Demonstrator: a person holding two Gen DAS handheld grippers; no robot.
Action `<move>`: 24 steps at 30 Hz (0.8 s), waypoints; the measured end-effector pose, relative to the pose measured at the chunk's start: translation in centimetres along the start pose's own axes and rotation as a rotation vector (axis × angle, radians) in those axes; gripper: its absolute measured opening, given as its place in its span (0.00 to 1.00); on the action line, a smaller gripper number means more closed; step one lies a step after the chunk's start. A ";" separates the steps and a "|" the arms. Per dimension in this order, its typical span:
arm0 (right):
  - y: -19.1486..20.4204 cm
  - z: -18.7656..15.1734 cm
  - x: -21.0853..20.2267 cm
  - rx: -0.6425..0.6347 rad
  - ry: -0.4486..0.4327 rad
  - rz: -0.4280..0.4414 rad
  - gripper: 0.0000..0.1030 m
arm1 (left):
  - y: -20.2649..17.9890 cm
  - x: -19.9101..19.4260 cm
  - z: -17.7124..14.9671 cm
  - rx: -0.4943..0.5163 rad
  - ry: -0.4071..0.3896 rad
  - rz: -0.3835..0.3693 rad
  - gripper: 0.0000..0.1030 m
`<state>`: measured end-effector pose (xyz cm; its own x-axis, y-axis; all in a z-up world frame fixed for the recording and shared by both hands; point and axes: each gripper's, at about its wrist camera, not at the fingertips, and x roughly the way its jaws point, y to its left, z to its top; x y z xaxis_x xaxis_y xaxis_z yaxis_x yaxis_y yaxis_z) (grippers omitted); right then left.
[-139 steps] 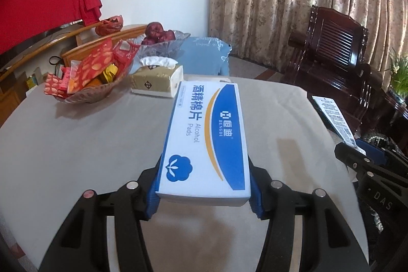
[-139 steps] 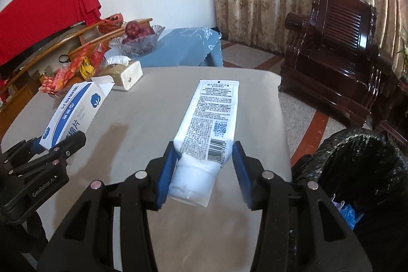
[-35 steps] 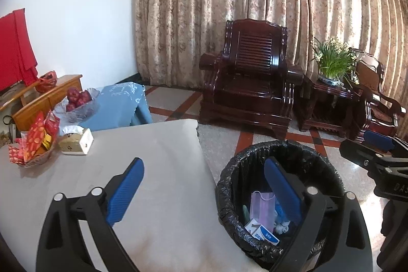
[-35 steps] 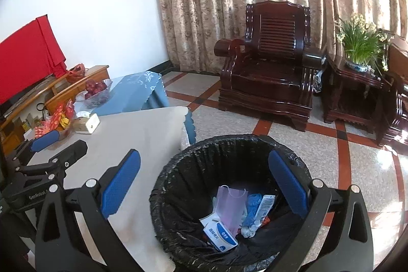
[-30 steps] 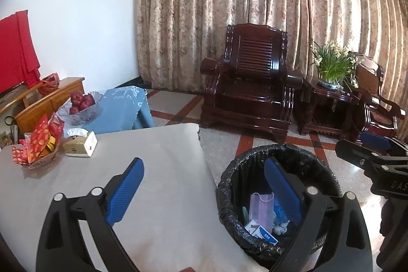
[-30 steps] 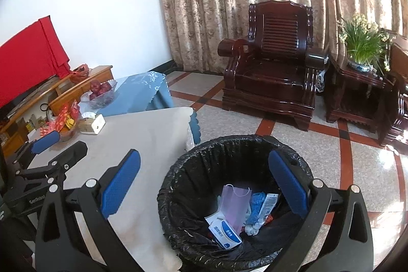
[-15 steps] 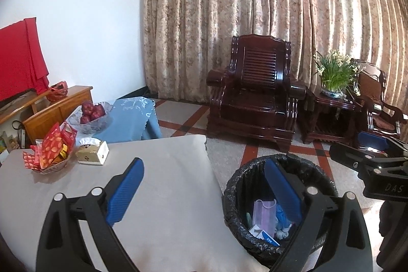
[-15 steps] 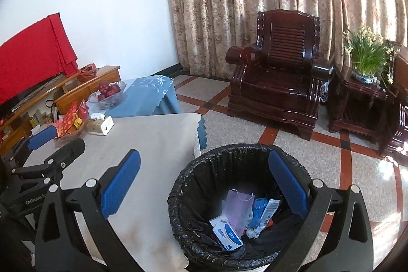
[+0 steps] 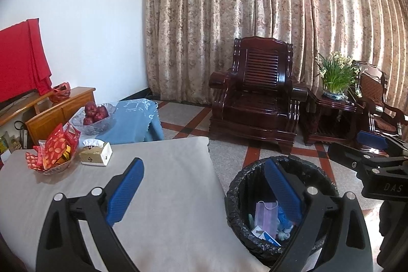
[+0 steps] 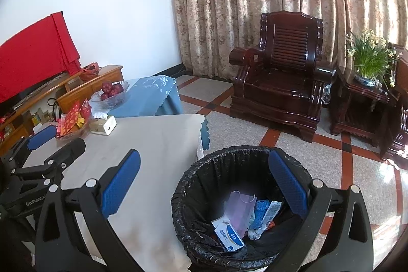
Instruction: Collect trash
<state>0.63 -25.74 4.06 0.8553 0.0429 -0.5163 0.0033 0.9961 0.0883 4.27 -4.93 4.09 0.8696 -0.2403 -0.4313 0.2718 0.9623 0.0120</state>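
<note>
A black-lined trash bin (image 10: 196, 177) (image 9: 234, 185) stands on the floor beside the table's edge. Inside lie the blue-and-white alcohol pad box (image 10: 228, 234) (image 9: 265, 235), a white tube (image 10: 272, 211), a purple mask (image 10: 241, 210) (image 9: 266, 217) and a blue glove (image 10: 261, 209). My right gripper (image 10: 204, 182) hangs open above the bin with nothing between its blue pads. My left gripper (image 9: 204, 191) is open and empty too, straddling the table edge and the bin. Each gripper shows at the side of the other's view.
The beige-covered table (image 9: 165, 190) carries a tissue box (image 9: 95, 152), a glass dish of red snack packets (image 9: 52, 153) and a bowl of apples (image 9: 94, 116). A dark wooden armchair (image 9: 257, 103), a side table with a plant (image 9: 336, 83) and curtains stand beyond.
Earlier the left held the box and the right the tube over the table; both items now lie in the bin. Over the last second both open grippers rose and drew back.
</note>
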 end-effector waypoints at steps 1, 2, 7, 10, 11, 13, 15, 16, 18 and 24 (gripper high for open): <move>0.1 0.0 0.0 -0.001 -0.001 0.000 0.95 | 0.0 0.0 0.0 0.000 0.000 0.000 0.91; 0.2 0.0 0.0 -0.003 0.000 0.000 0.95 | 0.0 0.0 0.0 0.000 0.000 0.001 0.91; 0.3 0.1 0.1 -0.003 0.000 0.000 0.95 | 0.1 0.0 0.0 0.001 -0.002 0.002 0.91; 0.3 0.1 0.1 -0.003 0.000 0.000 0.95 | 0.2 0.0 0.1 0.001 -0.002 0.003 0.91; 0.3 0.1 0.1 -0.002 0.000 0.000 0.95 | 0.2 0.0 0.0 0.001 -0.001 0.002 0.91; 0.3 0.1 0.1 -0.004 0.000 0.001 0.95 | 0.3 0.0 0.1 0.001 -0.002 0.003 0.91; 0.3 0.1 0.1 -0.005 -0.003 0.001 0.95 | 0.2 0.0 0.1 0.001 -0.002 0.002 0.91; 0.5 0.1 0.1 -0.005 -0.003 0.001 0.95 | 0.2 0.0 0.1 0.002 -0.003 0.002 0.91; 0.4 0.0 0.1 -0.004 -0.002 0.002 0.95 | 0.2 0.0 0.0 0.000 -0.003 0.003 0.91; 0.6 0.1 0.2 -0.005 -0.003 0.002 0.95 | 0.3 0.0 0.1 0.000 -0.003 0.004 0.91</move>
<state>0.80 -25.14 4.08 0.8568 0.0443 -0.5137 -0.0009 0.9964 0.0844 4.40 -4.62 4.19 0.8721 -0.2368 -0.4282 0.2683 0.9632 0.0136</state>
